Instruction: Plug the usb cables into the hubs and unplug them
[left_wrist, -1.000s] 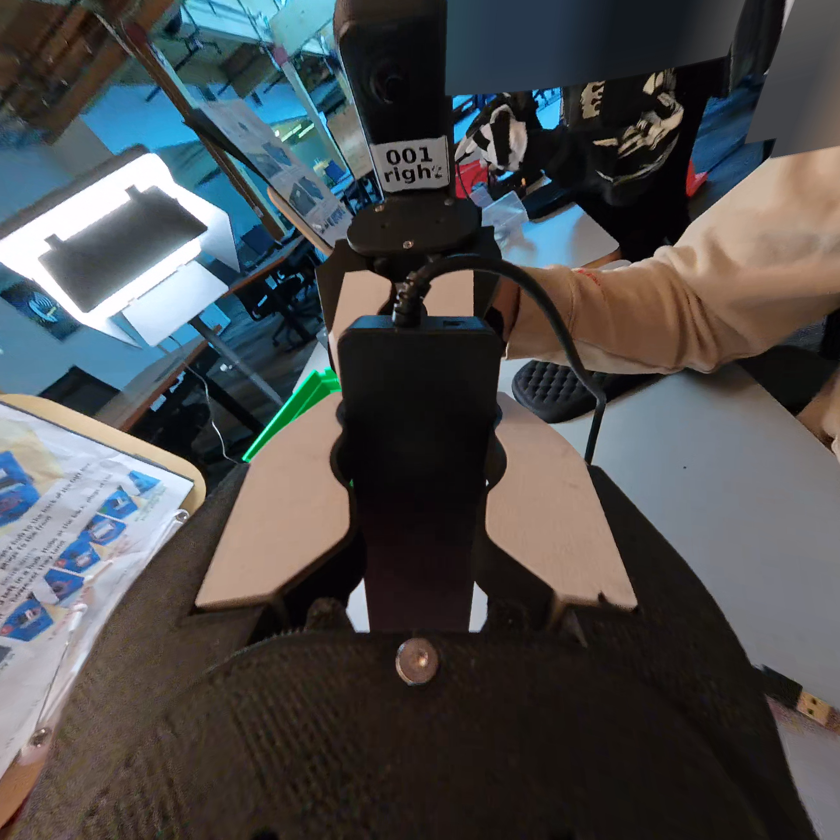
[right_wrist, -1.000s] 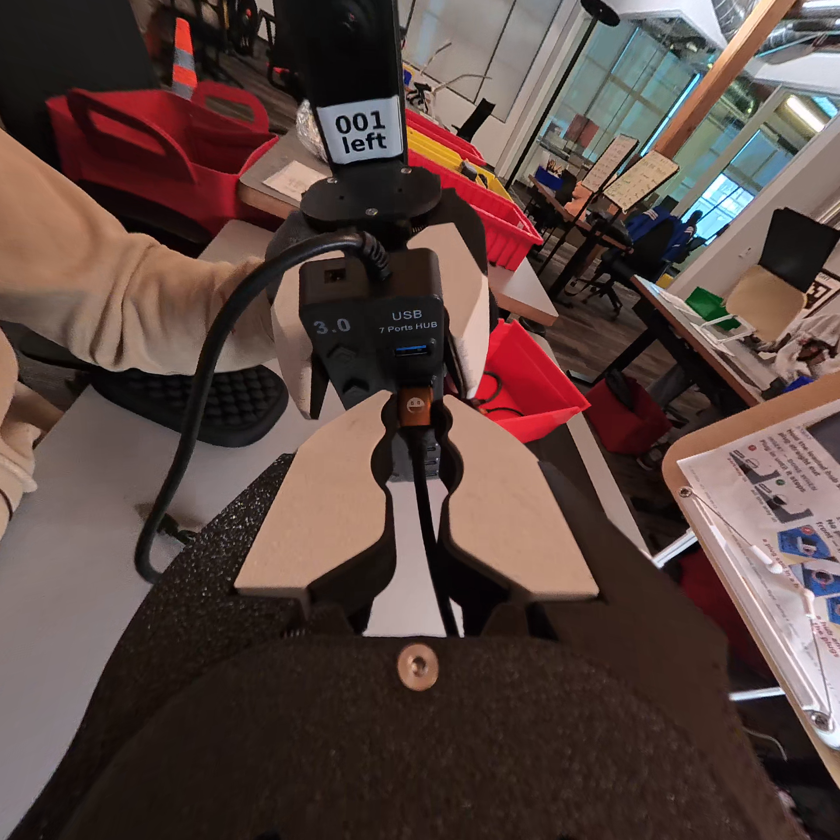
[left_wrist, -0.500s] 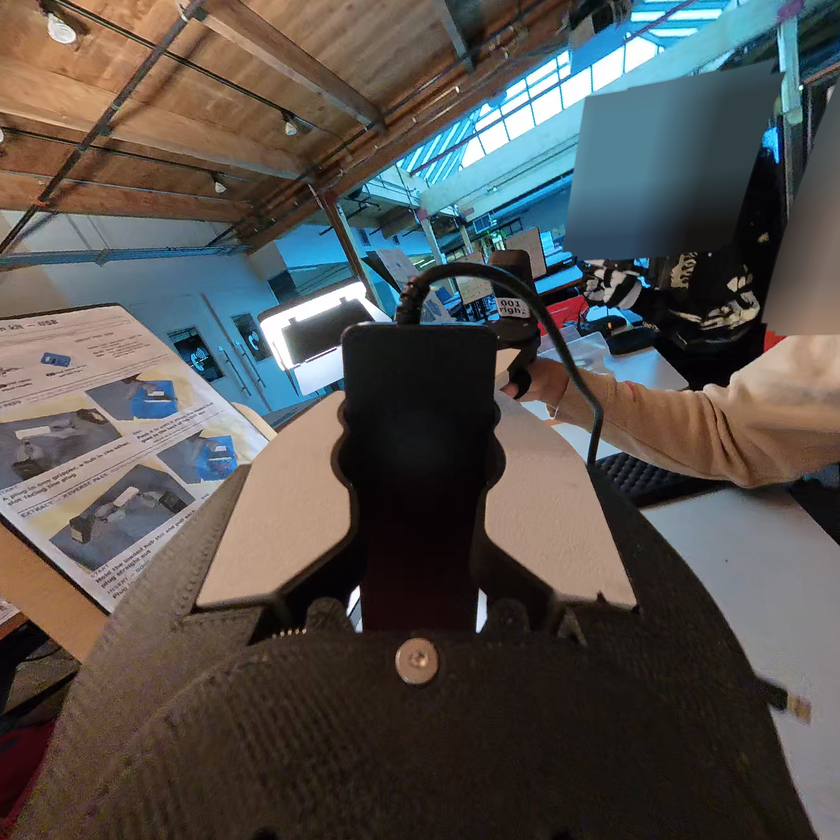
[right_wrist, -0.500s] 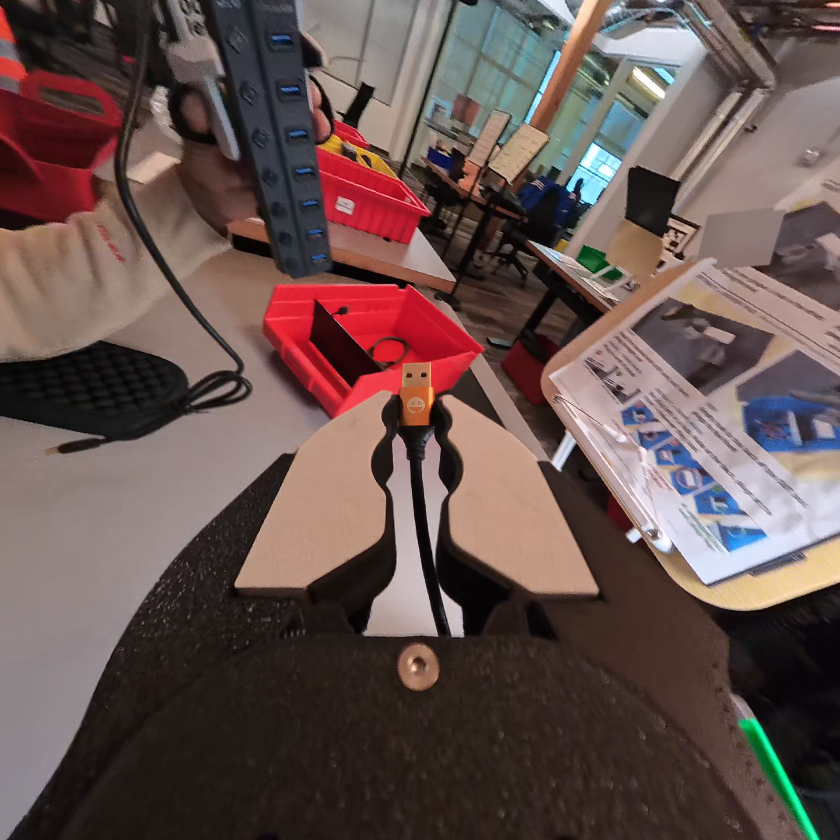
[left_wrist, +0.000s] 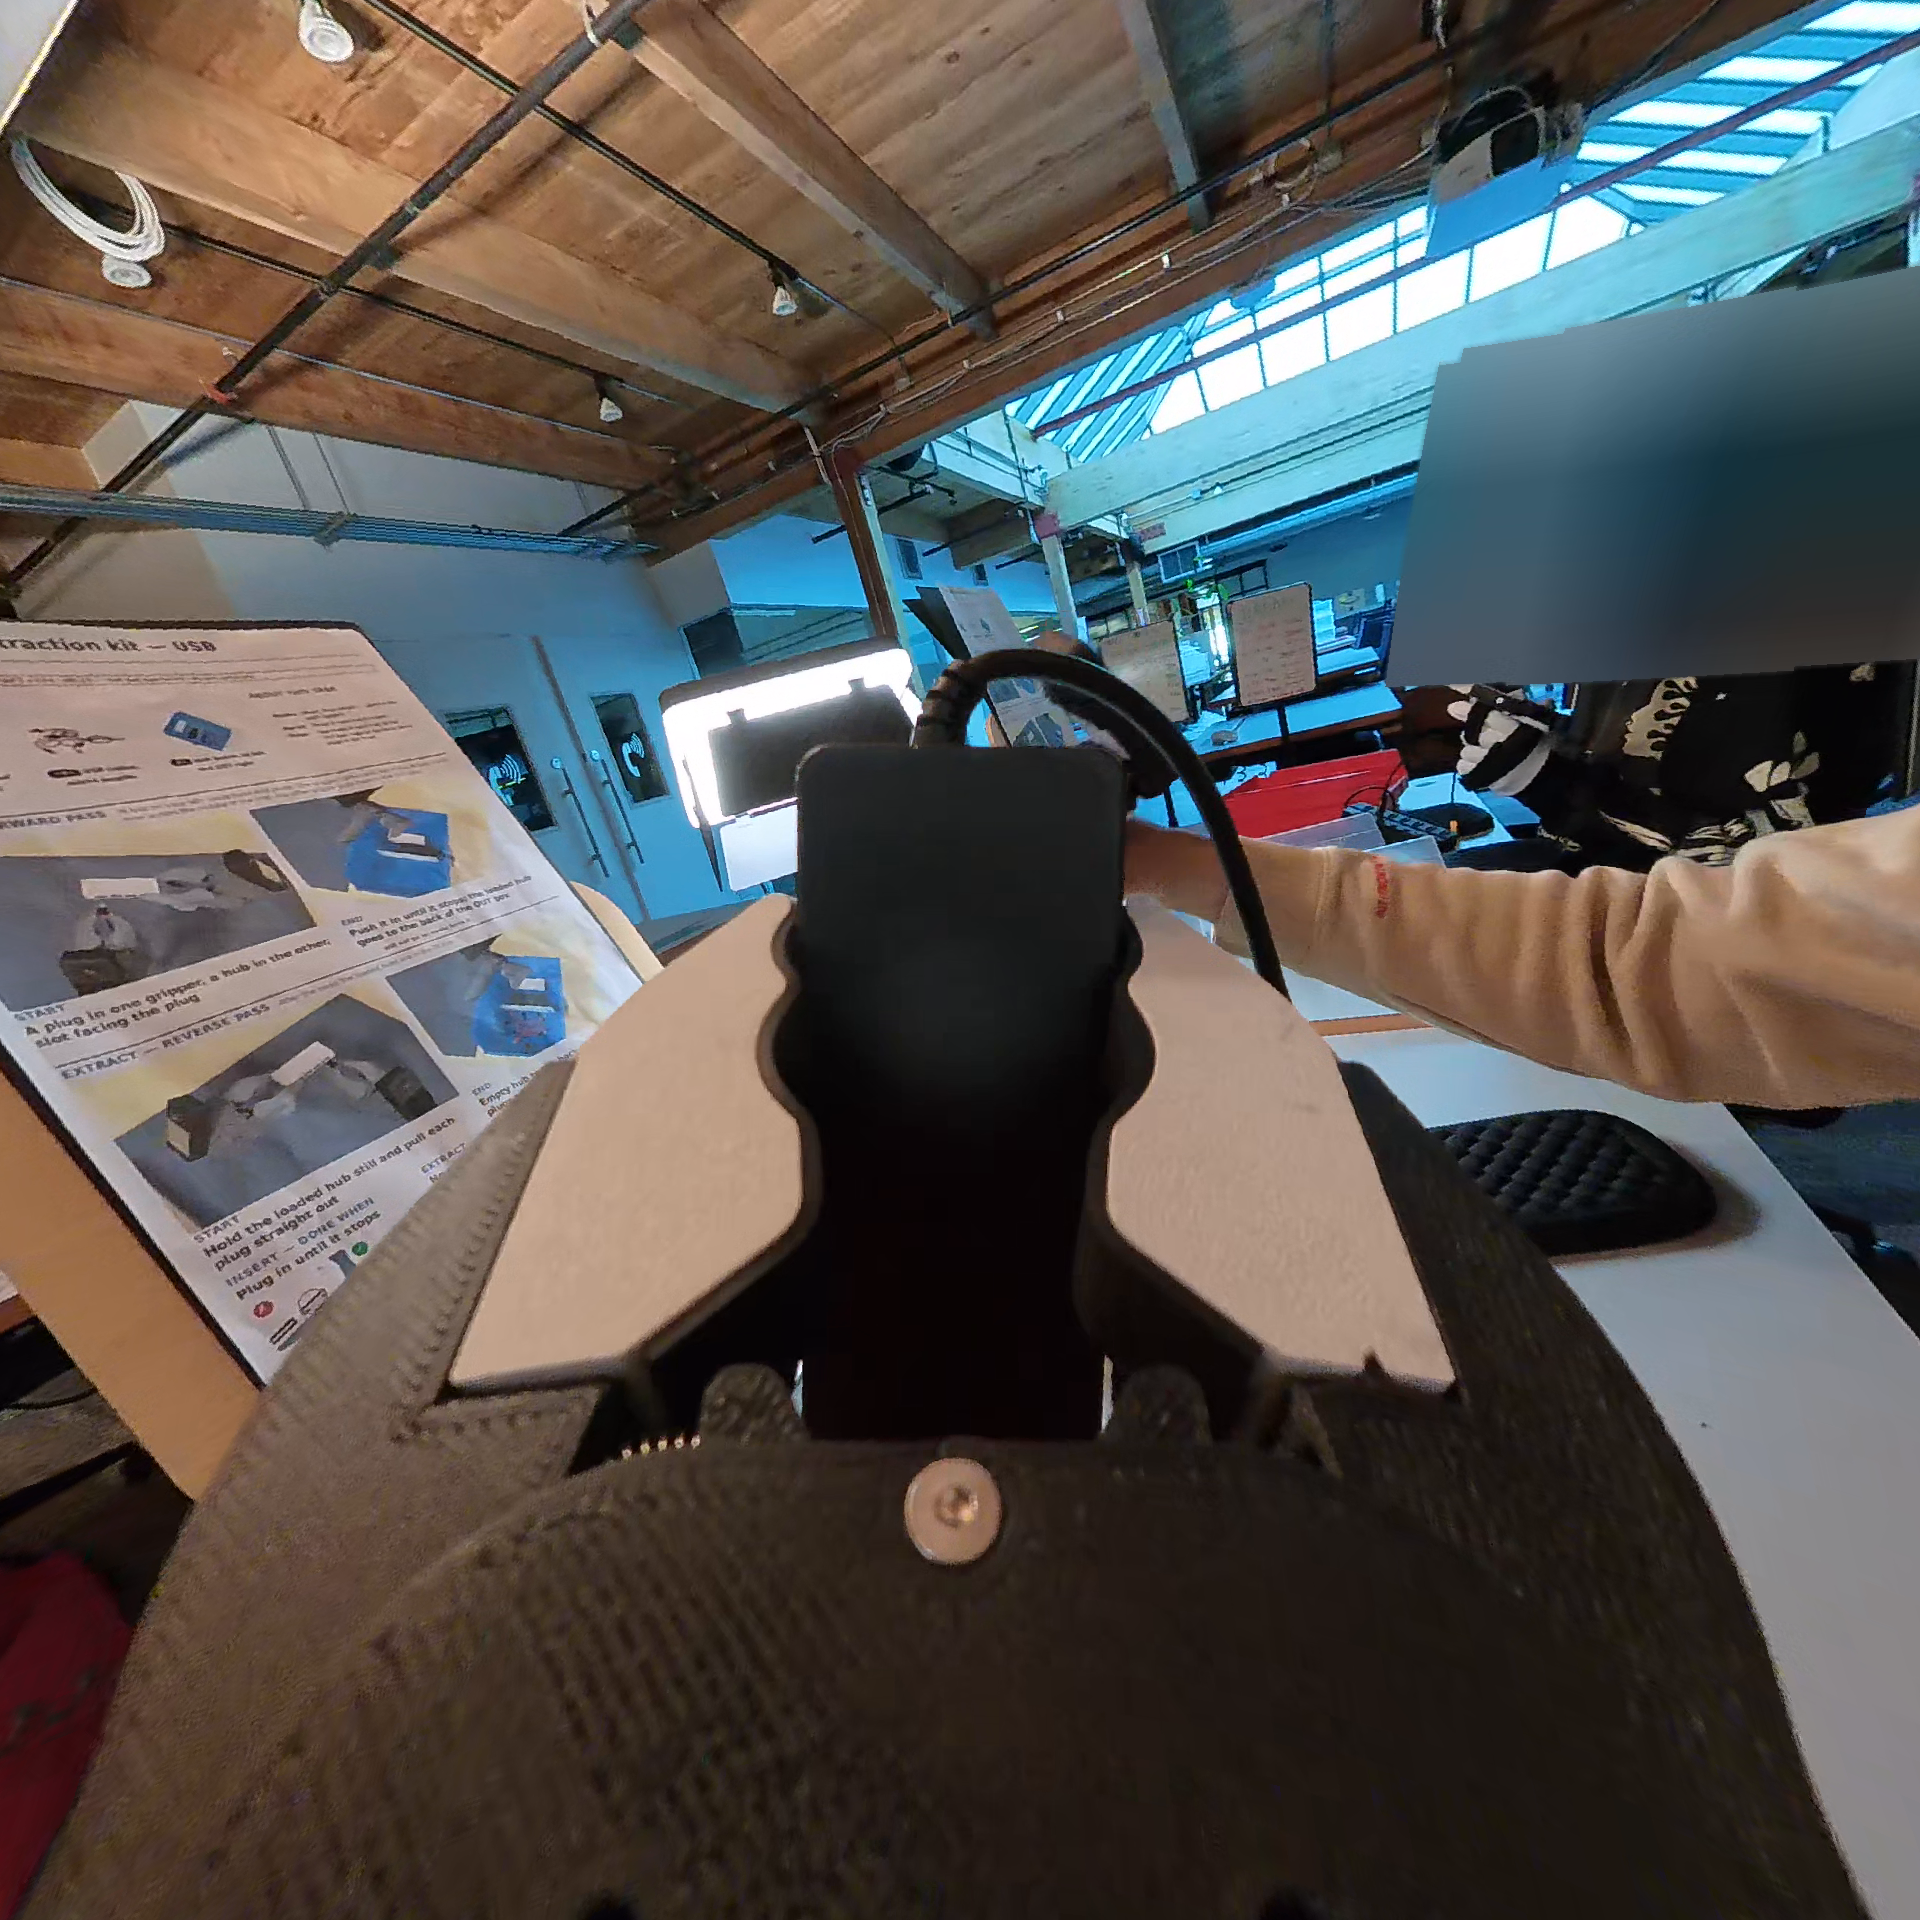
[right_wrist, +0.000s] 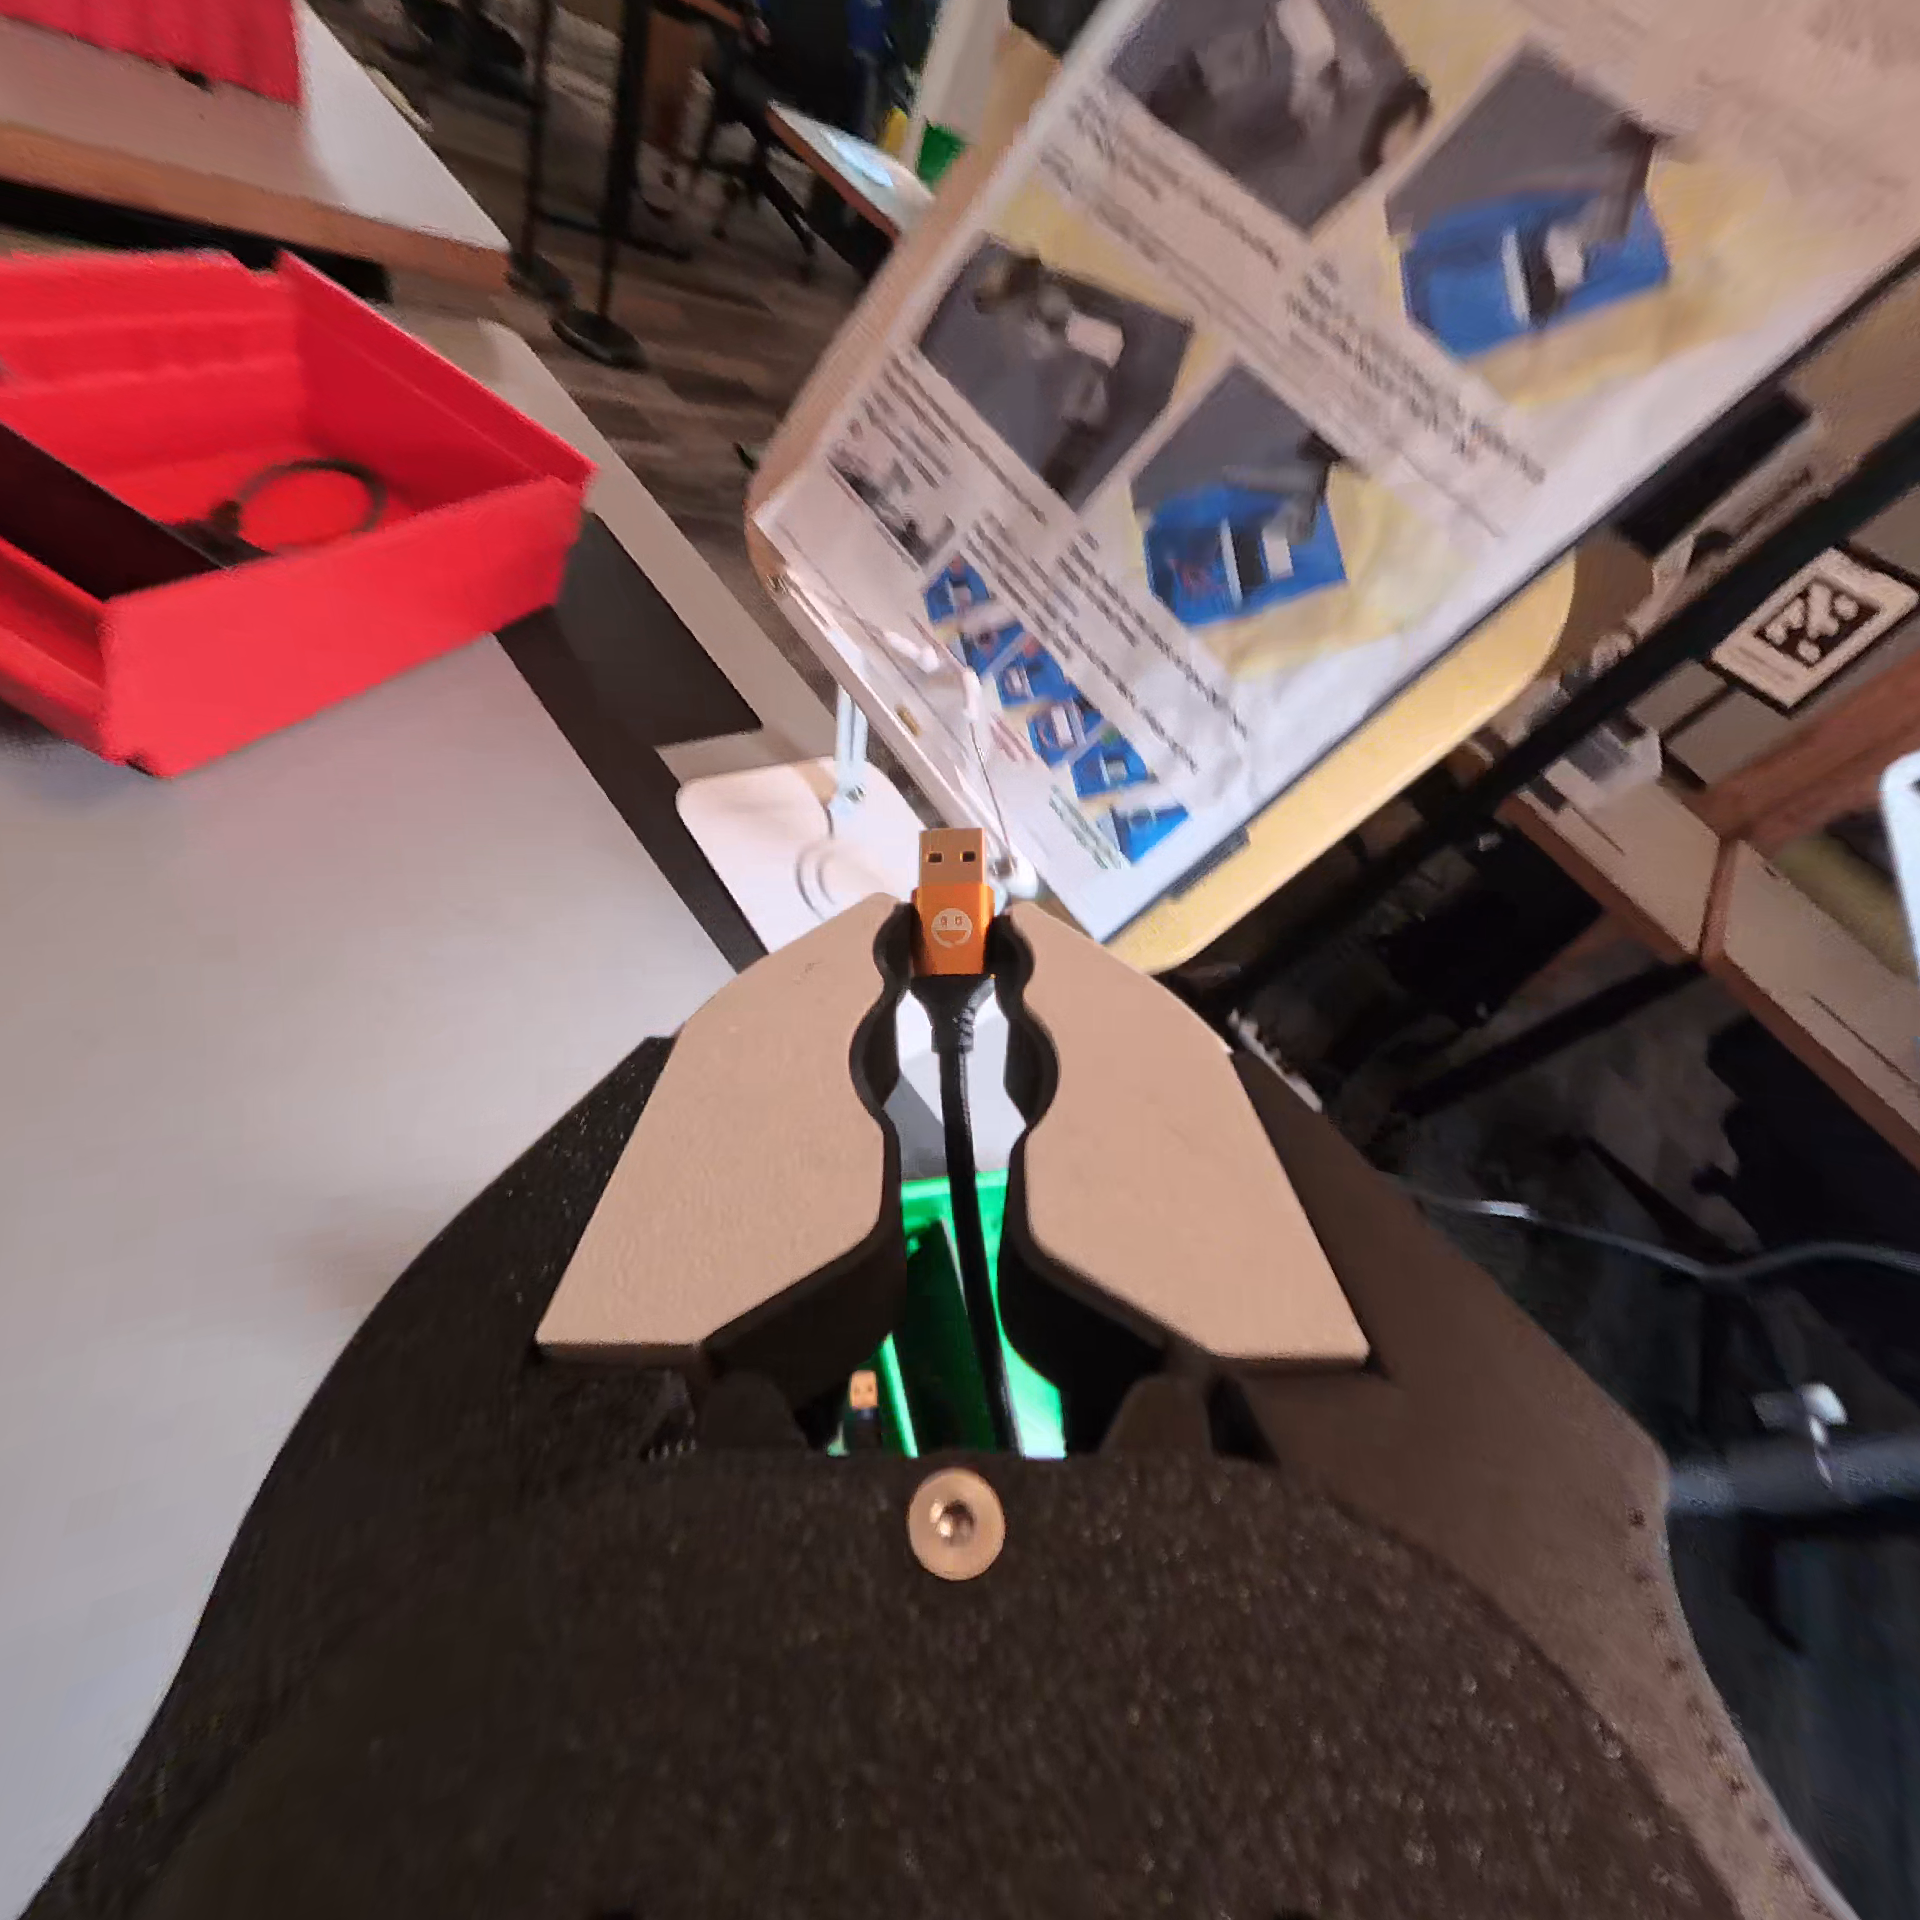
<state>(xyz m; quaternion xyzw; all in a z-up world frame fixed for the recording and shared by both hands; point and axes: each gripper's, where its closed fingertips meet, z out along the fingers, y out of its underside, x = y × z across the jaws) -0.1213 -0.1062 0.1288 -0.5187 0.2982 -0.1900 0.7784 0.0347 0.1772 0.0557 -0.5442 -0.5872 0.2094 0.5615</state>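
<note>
With our left gripper (left_wrist: 956, 935) clamped on the hub (left_wrist: 956, 997) and our right gripper (right_wrist: 951, 914) pinching the orange plug (right_wrist: 949, 914) (clear of any port), we reckon it's unplugged, so next we'd line them up again.

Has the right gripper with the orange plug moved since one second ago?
Yes. The right gripper, shut on the orange plug, swung right, from the red bin toward the instruction sheet.

Each textured black printed gripper body (left_wrist: 935, 1714) carries pale grey fingers (right_wrist: 748, 1122), one silver screw (right_wrist: 955, 1524); cream long sleeve (left_wrist: 1558, 956).
</note>
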